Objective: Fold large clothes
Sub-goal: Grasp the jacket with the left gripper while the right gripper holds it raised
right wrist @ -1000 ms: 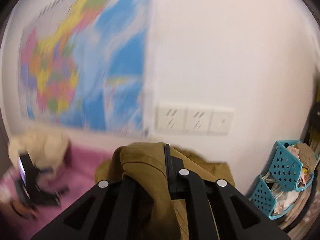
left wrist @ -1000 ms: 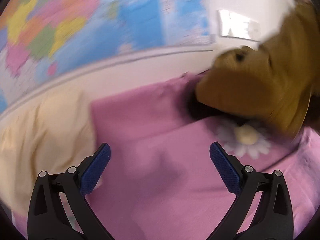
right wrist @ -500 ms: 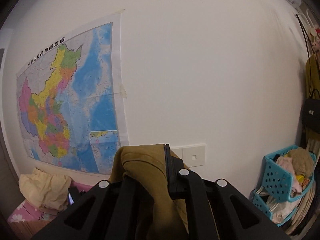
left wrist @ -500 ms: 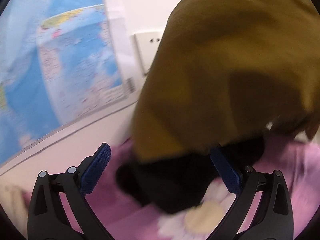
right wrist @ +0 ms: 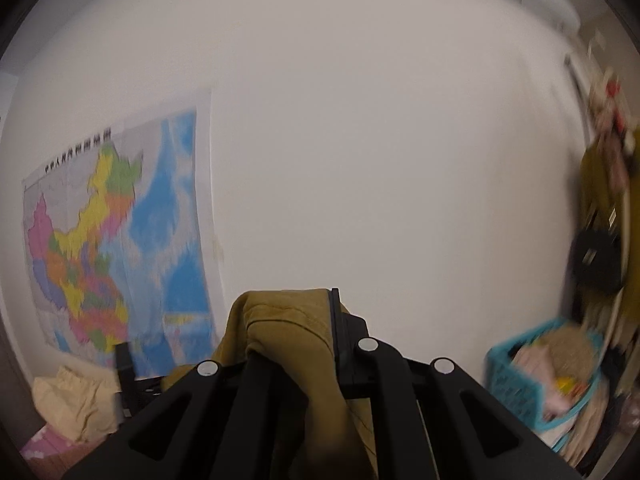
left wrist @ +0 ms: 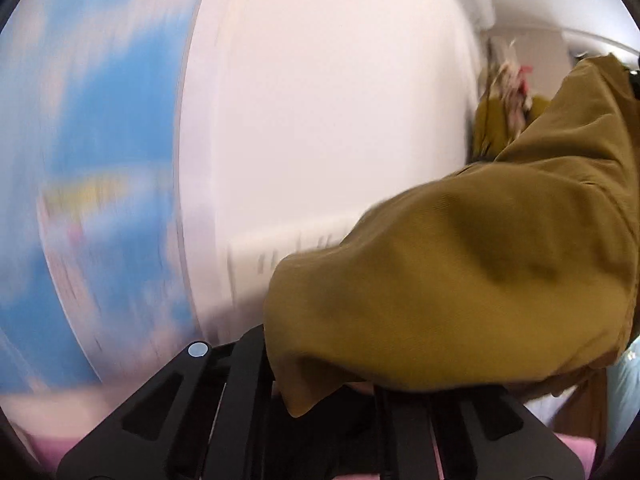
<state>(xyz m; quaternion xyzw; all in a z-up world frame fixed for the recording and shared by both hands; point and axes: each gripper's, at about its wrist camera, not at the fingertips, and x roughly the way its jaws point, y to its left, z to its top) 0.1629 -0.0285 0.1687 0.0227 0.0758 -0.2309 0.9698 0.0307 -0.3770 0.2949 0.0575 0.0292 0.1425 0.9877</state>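
Note:
A mustard-brown garment (left wrist: 460, 272) hangs in the air across the right of the left wrist view, draped over my left gripper (left wrist: 320, 380), whose jaws have closed on its lower edge. In the right wrist view my right gripper (right wrist: 304, 332) is shut on a bunched fold of the same garment (right wrist: 280, 320) and holds it high, facing the white wall. My left gripper (right wrist: 124, 364) shows as a dark shape low at the left there.
A coloured wall map (right wrist: 112, 240) hangs at the left. A cream cloth (right wrist: 72, 400) lies on the pink bed cover (right wrist: 36, 444). A teal basket (right wrist: 536, 376) of clothes stands at the right, with bags hanging above it (right wrist: 600, 264).
My left gripper was open over the pink cover; it has risen and closed on the brown garment. My right gripper has lifted the garment higher and tilted upward.

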